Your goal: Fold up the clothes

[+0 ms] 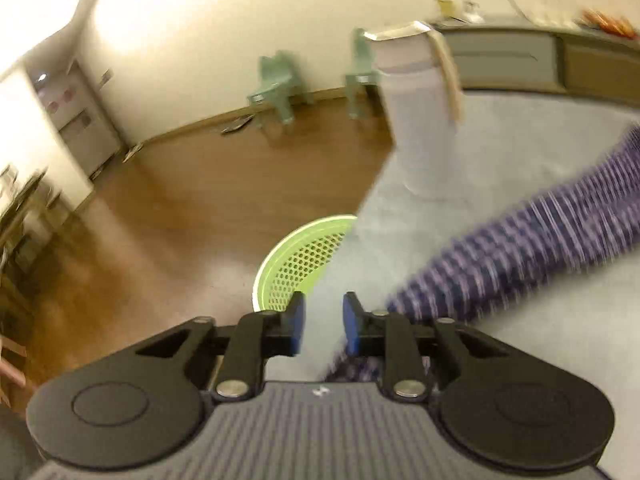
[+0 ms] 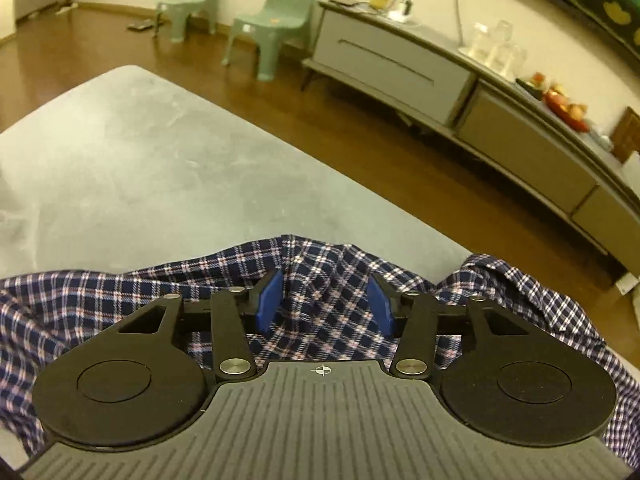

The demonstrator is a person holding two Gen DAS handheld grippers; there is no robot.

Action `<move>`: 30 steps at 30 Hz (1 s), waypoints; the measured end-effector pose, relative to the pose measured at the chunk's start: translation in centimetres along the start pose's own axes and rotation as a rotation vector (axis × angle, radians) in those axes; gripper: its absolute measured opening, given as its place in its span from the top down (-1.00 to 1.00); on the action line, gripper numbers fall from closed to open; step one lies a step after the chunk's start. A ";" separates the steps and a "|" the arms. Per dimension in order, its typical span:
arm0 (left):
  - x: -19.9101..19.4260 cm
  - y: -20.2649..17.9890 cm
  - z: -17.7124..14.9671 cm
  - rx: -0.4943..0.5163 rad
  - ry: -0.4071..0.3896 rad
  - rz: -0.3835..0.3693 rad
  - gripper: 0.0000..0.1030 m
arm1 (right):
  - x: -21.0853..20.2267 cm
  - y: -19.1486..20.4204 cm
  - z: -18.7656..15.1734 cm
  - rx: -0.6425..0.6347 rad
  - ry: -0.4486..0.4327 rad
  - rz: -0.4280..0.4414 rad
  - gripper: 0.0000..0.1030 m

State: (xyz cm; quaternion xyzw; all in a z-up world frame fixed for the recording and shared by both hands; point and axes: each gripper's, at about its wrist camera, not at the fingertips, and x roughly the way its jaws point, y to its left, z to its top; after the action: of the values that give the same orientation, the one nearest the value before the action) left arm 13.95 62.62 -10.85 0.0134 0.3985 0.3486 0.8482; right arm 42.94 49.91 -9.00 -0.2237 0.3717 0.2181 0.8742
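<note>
A navy plaid shirt (image 2: 320,280) with white and red lines lies crumpled along the near edge of the grey table (image 2: 160,160). My right gripper (image 2: 325,304) hangs just over it, jaws apart. A ridge of the cloth rises between the blue pads (image 2: 268,300), which do not press on it. In the blurred left wrist view the shirt (image 1: 520,240) runs as a stretched band from the right down to my left gripper (image 1: 325,320). It passes beside and under the right fingertip. The left jaws stand a little apart, and only grey table (image 1: 400,240) shows between them.
A green perforated basket (image 1: 304,264) stands on the wooden floor beside the table's edge. A tall white cylinder (image 1: 420,120) with a beige strap rises at the table's far side. Two green plastic chairs (image 2: 280,20) and a long grey sideboard (image 2: 400,68) line the wall.
</note>
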 end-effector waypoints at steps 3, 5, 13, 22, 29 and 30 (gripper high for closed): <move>-0.7 2.9 -0.4 -0.196 0.030 -0.027 0.22 | -5.2 -0.1 -1.1 0.052 -0.092 0.023 0.01; -1.4 6.0 -1.6 -0.364 0.049 -0.079 0.04 | -9.6 2.0 -2.3 0.053 -0.143 0.164 -0.05; -3.9 15.6 -11.7 -1.159 0.247 -0.712 -0.69 | -18.8 14.1 -8.8 -0.054 -0.231 0.340 -0.53; -4.3 20.2 -13.1 -1.292 0.181 -0.676 -0.80 | -20.1 23.8 -8.8 0.214 -0.084 0.613 -0.69; -1.3 21.3 -14.4 -1.331 0.229 -0.660 -0.80 | -14.4 29.2 -5.2 0.486 0.128 0.720 -0.64; -1.0 21.3 -14.2 -1.311 0.230 -0.645 -0.80 | -13.4 30.1 -4.8 0.480 0.168 0.682 -0.56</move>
State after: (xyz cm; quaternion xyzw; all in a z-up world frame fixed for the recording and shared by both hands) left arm -8.59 74.46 -13.45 -0.6506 0.1791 0.2475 0.6953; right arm 15.40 68.67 -8.88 0.1049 0.5347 0.3832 0.7458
